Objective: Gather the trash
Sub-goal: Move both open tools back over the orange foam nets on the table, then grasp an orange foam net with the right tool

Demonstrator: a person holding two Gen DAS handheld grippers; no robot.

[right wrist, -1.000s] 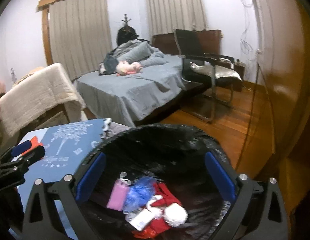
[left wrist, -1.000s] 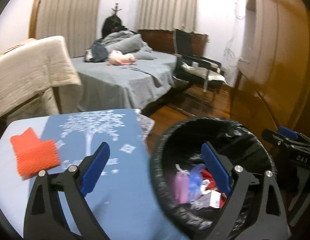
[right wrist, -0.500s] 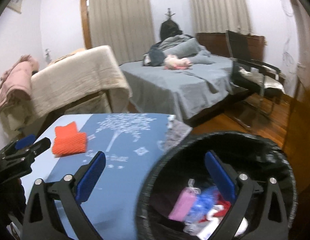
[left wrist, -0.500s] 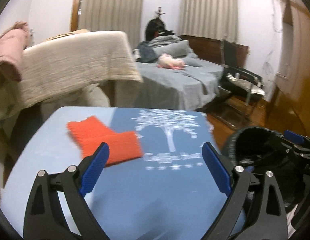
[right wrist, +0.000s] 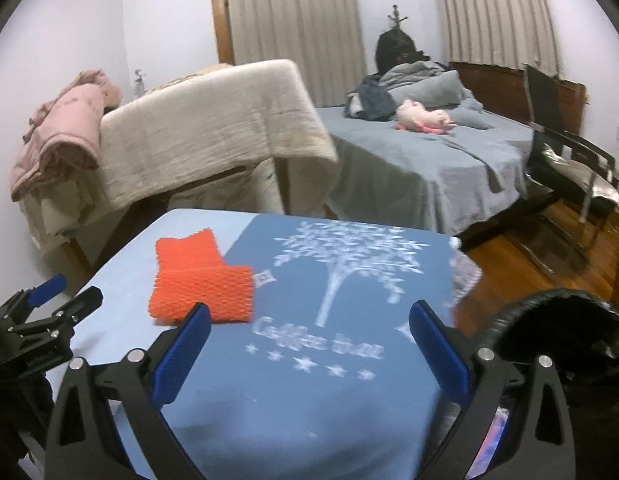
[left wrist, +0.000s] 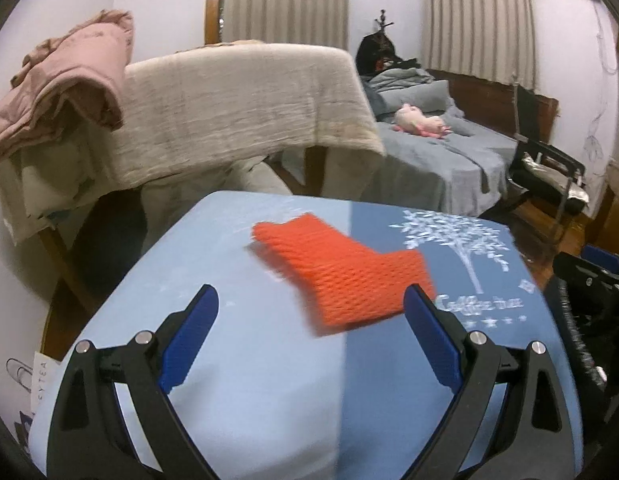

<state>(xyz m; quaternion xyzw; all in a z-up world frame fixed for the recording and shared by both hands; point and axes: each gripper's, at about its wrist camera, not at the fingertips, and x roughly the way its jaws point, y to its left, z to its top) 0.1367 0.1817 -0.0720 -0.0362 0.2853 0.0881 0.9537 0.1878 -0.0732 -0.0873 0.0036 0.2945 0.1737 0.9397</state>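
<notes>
An orange foam net sleeve (left wrist: 341, 268) lies flat on the blue tablecloth (left wrist: 269, 380); it also shows in the right wrist view (right wrist: 197, 280). My left gripper (left wrist: 309, 336) is open and empty, just short of the sleeve, its right finger at the sleeve's near edge. My right gripper (right wrist: 309, 344) is open and empty above the tree print, right of the sleeve. The black-lined trash bin (right wrist: 569, 332) stands at the table's right side; its edge shows in the left wrist view (left wrist: 577, 344). The left gripper also appears in the right wrist view (right wrist: 49, 304).
A rack draped with a beige blanket (left wrist: 245, 108) and pink clothing (left wrist: 65, 76) stands behind the table. A grey bed (right wrist: 429, 148) and a black chair (right wrist: 569, 156) are further back on the wooden floor (right wrist: 529, 260).
Both grippers have swung left, away from the bin and over the table. The orange sleeve now sits near the centre of the left view; the bin has slid to the right edge.
</notes>
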